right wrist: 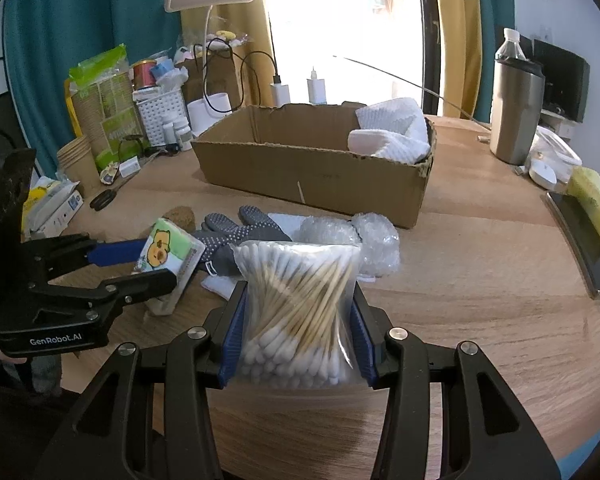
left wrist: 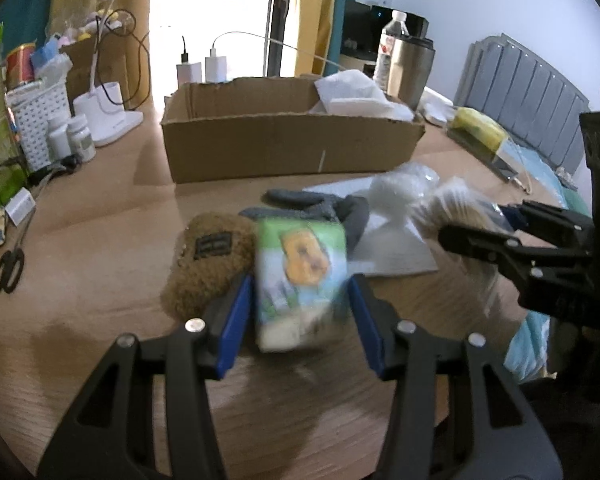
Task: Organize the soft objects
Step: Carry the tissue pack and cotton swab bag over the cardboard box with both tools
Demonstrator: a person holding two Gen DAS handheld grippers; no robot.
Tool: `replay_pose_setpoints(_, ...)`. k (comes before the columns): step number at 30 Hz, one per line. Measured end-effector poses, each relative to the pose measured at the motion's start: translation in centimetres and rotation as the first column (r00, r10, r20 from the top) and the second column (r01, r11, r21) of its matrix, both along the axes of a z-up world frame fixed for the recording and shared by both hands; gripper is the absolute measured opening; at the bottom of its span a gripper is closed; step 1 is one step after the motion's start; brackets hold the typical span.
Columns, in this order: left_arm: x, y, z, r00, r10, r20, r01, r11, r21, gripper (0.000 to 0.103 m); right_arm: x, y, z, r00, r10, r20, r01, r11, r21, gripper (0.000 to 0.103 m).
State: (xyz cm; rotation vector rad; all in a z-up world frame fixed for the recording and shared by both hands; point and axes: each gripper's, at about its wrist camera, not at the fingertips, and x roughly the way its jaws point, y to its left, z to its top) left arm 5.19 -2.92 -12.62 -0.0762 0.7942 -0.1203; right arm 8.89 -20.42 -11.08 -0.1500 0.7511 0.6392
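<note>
- While both grippers are loaded, only one soft thing sits in the cardboard box [right wrist: 308, 168] so far: a folded white towel [right wrist: 392, 130] at its right end, so the sorting looks to be at an early stage.
- The left gripper [left wrist: 300, 300] has its jaws closed on a small tissue pack [left wrist: 302, 280] (green wrapper, cartoon face), held just above the table [right wrist: 480, 280] near its front edge.
- The right gripper [right wrist: 296, 312] has its jaws pressed in on a clear bag of cotton swabs [right wrist: 296, 304], also lifted near the front edge, just beside the left one.
- Left on the table between the grippers and the box: a brown plush toy [left wrist: 208, 264], grey dotted gloves [right wrist: 240, 236], bubble wrap [right wrist: 364, 236] and a flat white sheet [left wrist: 396, 248] under them.
- My judgement: both held items still need carrying over the box's front wall, then the four remaining pieces follow.
- In the way: the pile lies directly on the path to the box, so a low carry could drag it.
- Around the edges (none of it soft-goods work): scissors [left wrist: 8, 268] and pill bottles [left wrist: 70, 136] toward the left edge, a steel tumbler [right wrist: 516, 112] and a phone [right wrist: 580, 240] toward the right.
</note>
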Motion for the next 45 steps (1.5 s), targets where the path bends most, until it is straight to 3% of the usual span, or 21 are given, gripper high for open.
replay_pose_setpoints(9, -0.2, -2.2, -0.6, 0.999, -0.018, 0.048, 0.009, 0.984, 0.176, 0.055, 0.2, -0.4, -0.3, 1.0, -0.012, -0.009, 0.012, 1.0, 0.007, 0.049)
replay_pose_setpoints(12, -0.3, -2.4, -0.5, 0.997, -0.036, 0.062, 0.024, 0.985, 0.171, 0.05, 0.2, -0.4, -0.3, 1.0, -0.014, -0.009, 0.014, 1.0, 0.01, 0.049)
replay_pose_setpoints(24, -0.8, -2.5, 1.3, 0.992, -0.066, 0.105, 0.052, 0.99, 0.133, 0.049, 0.2, -0.7, 0.9, 1.0, -0.013, 0.021, 0.012, 0.999, 0.034, 0.049)
replay_pose_setpoints(45, 2.4, 1.0, 4.8, 0.986, -0.016, 0.167, 0.007, 0.999, 0.052, 0.049, 3.5, 2.5, 4.4, 0.996, 0.036, 0.077, -0.041, 0.998, 0.057, 0.049)
